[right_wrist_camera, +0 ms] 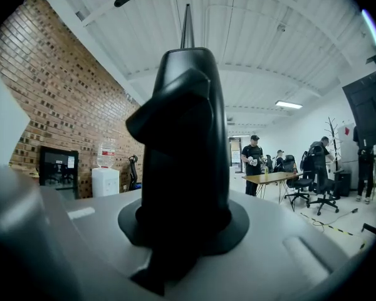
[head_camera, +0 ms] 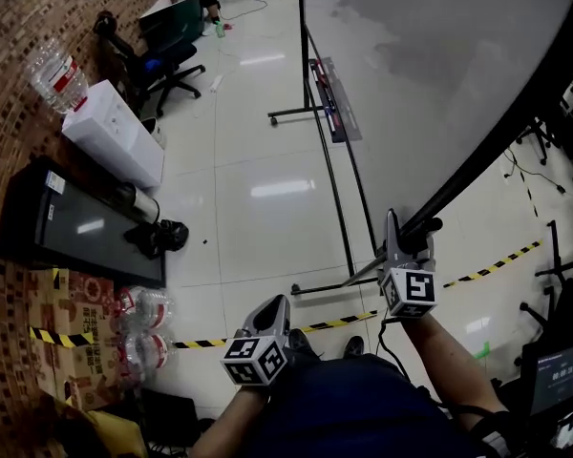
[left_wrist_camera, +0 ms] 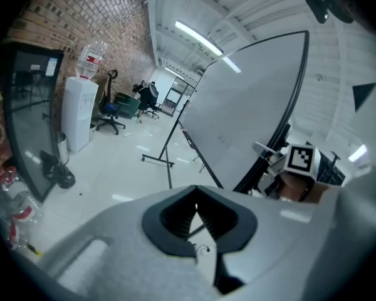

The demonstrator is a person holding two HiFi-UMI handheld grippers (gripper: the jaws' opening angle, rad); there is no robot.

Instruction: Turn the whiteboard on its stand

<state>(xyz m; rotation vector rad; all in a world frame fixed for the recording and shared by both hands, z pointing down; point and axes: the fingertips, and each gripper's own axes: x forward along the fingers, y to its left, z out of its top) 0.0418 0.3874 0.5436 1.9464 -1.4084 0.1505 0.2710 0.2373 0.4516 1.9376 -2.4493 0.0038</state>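
The big whiteboard [head_camera: 430, 65] fills the upper right of the head view, tipped over on its black wheeled stand [head_camera: 334, 179]. My right gripper [head_camera: 406, 237] is shut on the board's black frame edge [head_camera: 497, 141] near its lower corner. In the right gripper view that black frame [right_wrist_camera: 182, 143] fills the space between the jaws. My left gripper [head_camera: 272, 313] hangs lower and to the left, apart from the board, its jaws closed with nothing in them. The left gripper view shows the white board face [left_wrist_camera: 244, 111] and the right gripper [left_wrist_camera: 282, 158] at its edge.
A water dispenser [head_camera: 115, 132], a black screen [head_camera: 76, 227] lying by the brick wall and several water bottles [head_camera: 143, 327] line the left side. An office chair [head_camera: 167, 70] stands farther back. Yellow-black tape [head_camera: 487, 267] crosses the floor. Several people stand around a table [right_wrist_camera: 279, 178].
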